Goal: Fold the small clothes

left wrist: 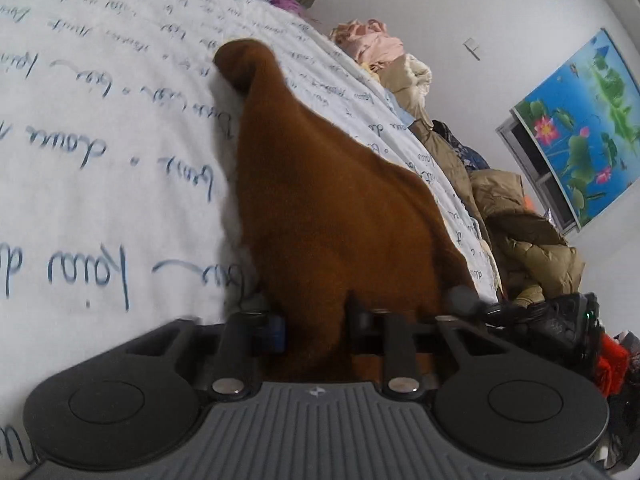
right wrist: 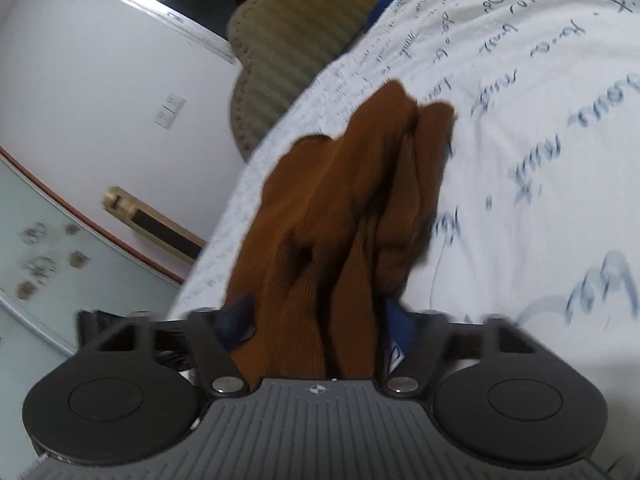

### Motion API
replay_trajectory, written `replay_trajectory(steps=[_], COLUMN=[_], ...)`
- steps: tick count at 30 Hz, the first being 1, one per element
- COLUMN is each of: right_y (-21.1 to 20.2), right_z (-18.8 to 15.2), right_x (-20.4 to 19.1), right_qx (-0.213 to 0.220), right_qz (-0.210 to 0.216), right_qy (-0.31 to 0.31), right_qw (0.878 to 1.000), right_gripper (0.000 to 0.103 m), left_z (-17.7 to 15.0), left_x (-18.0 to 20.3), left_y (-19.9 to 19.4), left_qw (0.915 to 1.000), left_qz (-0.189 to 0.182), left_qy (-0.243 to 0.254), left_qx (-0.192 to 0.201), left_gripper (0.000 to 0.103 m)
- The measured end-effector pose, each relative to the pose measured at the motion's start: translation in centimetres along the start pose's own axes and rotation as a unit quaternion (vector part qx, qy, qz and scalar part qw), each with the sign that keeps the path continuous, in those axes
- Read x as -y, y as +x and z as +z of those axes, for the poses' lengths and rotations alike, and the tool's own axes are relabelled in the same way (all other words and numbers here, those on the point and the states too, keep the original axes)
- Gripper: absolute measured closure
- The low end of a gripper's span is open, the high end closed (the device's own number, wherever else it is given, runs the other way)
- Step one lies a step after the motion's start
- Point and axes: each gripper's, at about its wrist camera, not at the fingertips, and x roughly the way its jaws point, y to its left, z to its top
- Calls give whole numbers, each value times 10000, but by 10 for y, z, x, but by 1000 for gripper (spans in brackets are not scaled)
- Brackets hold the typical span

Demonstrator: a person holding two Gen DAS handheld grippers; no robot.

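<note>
White bedspread [left wrist: 100,120] with blue handwriting, brown garment [left wrist: 320,208] lying across it.
Both grippers pinch the brown garment's near edge: left gripper [left wrist: 316,316] jaws narrow on the cloth, right gripper [right wrist: 316,320] jaws clamped around bunched folds. Beyond the garment, piled clothes [left wrist: 512,216] line the bedspread's edge.
</note>
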Motion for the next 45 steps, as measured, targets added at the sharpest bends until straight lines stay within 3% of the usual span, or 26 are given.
replay_trajectory(steps=[1, 6, 9, 11, 12, 13, 14, 15, 16, 18, 20, 23, 25, 26, 27, 28, 29, 31, 32, 33, 34, 37, 41, 45], right_y=[5, 7, 12, 3, -2, -8, -12, -16, -20, -33, -39, -48, -66, -72, -76, -77, -75, -58, -46, -35, -28, -17, -7, -1], right_z=[-3, -15, -24, -33, -38, -44, -49, -56, -62, -73, -81, -91, -96, -94, -91, -87, -85, -81, -80, -81, -82, -88, -109, -115], right_x=[-4, -24, -33, -46, -55, -64, -73, -82, -90, -101, -117, -149, -165, -166, -165, -163, -162, -162, -160, -158, -153, -140, -136, -132], right_qx=[-36, 117, 91, 314, 476, 645, 799, 919, 995, 1033, 933, 234, -15, -60, -21, 132, 338, 705, 772, 784, 789, 798, 873, 834], right_qz=[-123, 95, -667, -989, -1230, -1509, -1799, -2057, -2242, -2419, -2327, -1671, -513, 143, 668, 845, 621, -648, -1365, -1842, -2036, -2206, -2727, -2790], right_qy=[29, -155, -451, -748, -908, -1064, -1220, -1377, -1493, -1685, -1880, -2132, -2206, -2078, -1885, -1723, -1697, -1866, -2001, -2128, -2182, -2012, -2247, -2354], right_qw=[9999, 9998, 9967, 9918, 9871, 9807, 9728, 9645, 9579, 9500, 9496, 9623, 9740, 9780, 9798, 9813, 9830, 9778, 9671, 9564, 9512, 9511, 9314, 9272], right_gripper=[79, 80, 73, 59, 46, 32, 26, 19, 15, 8, 5, 1, 0, 0, 0, 0, 0, 0, 0, 0, 0, 0, 0, 0], left_z=[-2, -13, -25, -35, -39, -43, -45, -46, -46, -50, -50, -53, -54, -53, -51, -48, -47, -46, -48, -50, -52, -60, -66, -70], left_x=[-1, 24, 34, 45, 50, 54, 57, 60, 63, 67, 71, 70, 68, 69, 69, 70, 72, 71, 72, 72, 72, 67, 57, 51], left_y=[-5, -41, -40, -44, -48, -52, -56, -60, -63, -71, -77, -110, -137, -147, -154, -155, -151, -132, -121, -108, -95, -70, -64, -66], left_qw=[9999, 9935, 9875, 9775, 9723, 9688, 9647, 9595, 9525, 9325, 9053, 8720, 8550, 8520, 8552, 8628, 8712, 8861, 8894, 8906, 8901, 8850, 8951, 8924], left_qz=[-24, 602, 1129, 1548, 1720, 1830, 1978, 2172, 2411, 2959, 3681, 4295, 4543, 4570, 4493, 4337, 4178, 3892, 3826, 3799, 3808, 3940, 3861, 3988], left_qy=[-50, 675, 932, 1241, 1353, 1404, 1428, 1434, 1449, 1600, 1789, 1975, 1969, 1921, 1883, 1873, 1876, 1897, 1902, 1937, 1981, 1961, 1689, 1544], left_qx=[97, 698, 583, 720, 823, 909, 990, 1075, 1164, 1314, 1136, 1268, 1544, 1684, 1772, 1800, 1768, 1654, 1628, 1581, 1534, 1522, 1455, 1442], left_gripper=[85, 87, 83, 77, 70, 58, 49, 31, 23, 22, 21, 20, 13, 12, 11, 9, 9, 9, 9, 9, 9, 9, 9, 9])
